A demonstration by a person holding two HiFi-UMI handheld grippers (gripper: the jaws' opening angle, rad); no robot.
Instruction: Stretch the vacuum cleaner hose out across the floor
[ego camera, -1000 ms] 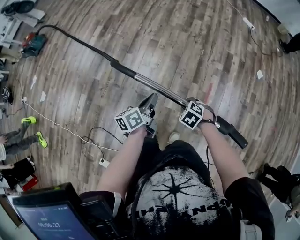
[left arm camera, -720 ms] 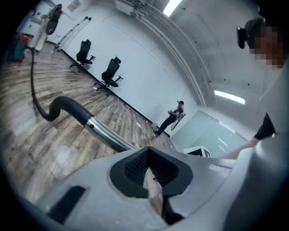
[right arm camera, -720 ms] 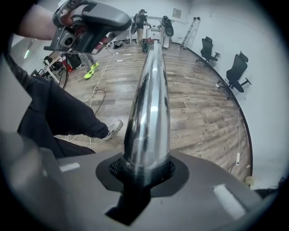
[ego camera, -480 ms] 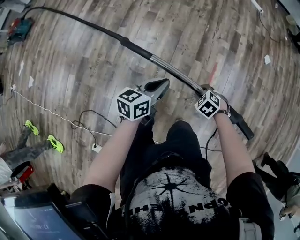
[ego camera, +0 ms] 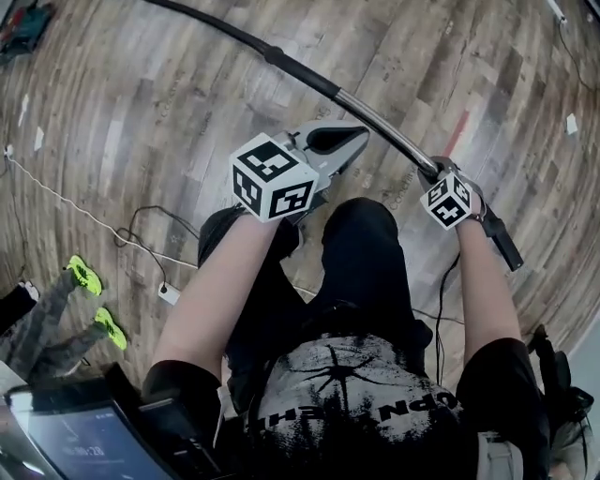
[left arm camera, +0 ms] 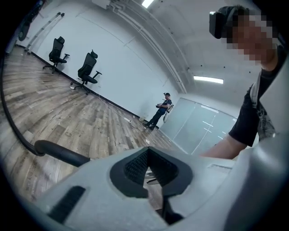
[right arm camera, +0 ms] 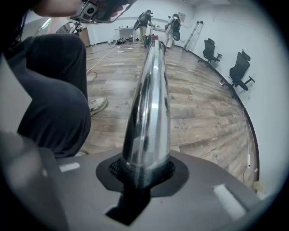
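Down at the right, the right gripper is clamping its jaws part-way closed around the chrome wand tube of the vacuum cleaner, and its own view is showing it plainly: the right gripper is biting the shiny tube at the base, pads pressing on both sides, with the tube shooting away over the wood floor. The black handle end is sticking out near-right past that grip. From the clamp the wand is running far-left into a black cuff, and the black hose is carrying on across the plank floor and leaving the head view at the far edge. The left gripper is hovering just near of the wand, apart from it, jaws pressed together with nothing between them. In its own view the left gripper is showing closed pads, with the dark hose passing to their left, not touching. A white cable and socket block are lying on the floor at the left, near someone's neon-yellow shoes. Two office chairs are standing by the far wall.
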